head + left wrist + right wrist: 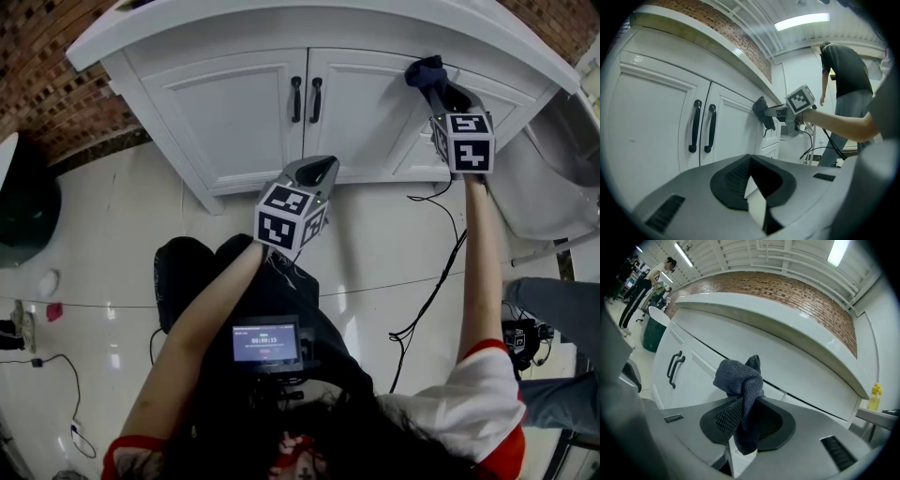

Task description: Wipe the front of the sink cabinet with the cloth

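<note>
Closest up is the little screen unit (266,343) at the chest, then the left gripper (317,172), clenched on nothing. Right gripper (743,401) pinches the cloth (738,376) against the sink cabinet (308,145) front near its top right corner. I'd press flatter, overlap strokes toward the handles (306,98). Doors (230,117) shut, contents unseen

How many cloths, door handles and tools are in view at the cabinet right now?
Cloth: 1
Door handles: 2
Tools: 2, the left tool and the right tool
Total: 5
</note>
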A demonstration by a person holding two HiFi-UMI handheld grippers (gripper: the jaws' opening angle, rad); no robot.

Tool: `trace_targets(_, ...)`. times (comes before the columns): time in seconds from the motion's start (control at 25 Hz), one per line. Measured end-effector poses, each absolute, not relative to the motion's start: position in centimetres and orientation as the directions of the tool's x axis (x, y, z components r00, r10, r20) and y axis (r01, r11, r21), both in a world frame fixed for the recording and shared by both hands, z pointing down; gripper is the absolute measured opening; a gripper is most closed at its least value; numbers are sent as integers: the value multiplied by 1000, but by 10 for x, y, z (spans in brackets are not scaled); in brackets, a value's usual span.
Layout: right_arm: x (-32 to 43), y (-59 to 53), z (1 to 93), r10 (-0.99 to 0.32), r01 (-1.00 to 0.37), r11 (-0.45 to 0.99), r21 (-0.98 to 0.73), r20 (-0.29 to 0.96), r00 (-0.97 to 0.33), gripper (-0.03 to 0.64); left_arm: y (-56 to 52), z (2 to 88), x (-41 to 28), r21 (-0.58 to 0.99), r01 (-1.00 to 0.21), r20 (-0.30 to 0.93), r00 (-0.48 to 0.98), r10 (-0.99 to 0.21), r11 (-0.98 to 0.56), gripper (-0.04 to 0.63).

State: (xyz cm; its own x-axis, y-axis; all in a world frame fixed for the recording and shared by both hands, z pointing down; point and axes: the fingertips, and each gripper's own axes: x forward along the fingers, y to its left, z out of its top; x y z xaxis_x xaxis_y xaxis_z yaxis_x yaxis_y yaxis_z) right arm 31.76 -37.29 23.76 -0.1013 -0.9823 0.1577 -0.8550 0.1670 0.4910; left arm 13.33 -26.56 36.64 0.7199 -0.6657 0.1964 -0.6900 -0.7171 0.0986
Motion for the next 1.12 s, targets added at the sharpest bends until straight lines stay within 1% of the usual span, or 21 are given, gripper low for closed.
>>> trace_targets(0.2, 317, -376, 291, -968, -852, 197, 485, 235, -90, 84, -266, 367, 133, 103, -691, 199, 719, -665, -716, 35)
trace_targets(0.48, 310, -384, 390, -927, -856, 255, 451, 366, -83, 84, -272, 376, 132, 105, -692, 212, 717, -664, -714, 35)
trace_targets(0.88, 301, -382, 529, -827, -840, 349, 414, 558, -69, 84, -281, 392, 129, 112, -702, 239, 706, -666, -704, 35)
trace_targets(1.12, 300, -379, 588, -766, -843, 375, 386, 641, -48, 84, -286, 398, 130, 120, -705, 246, 703, -667, -699, 35)
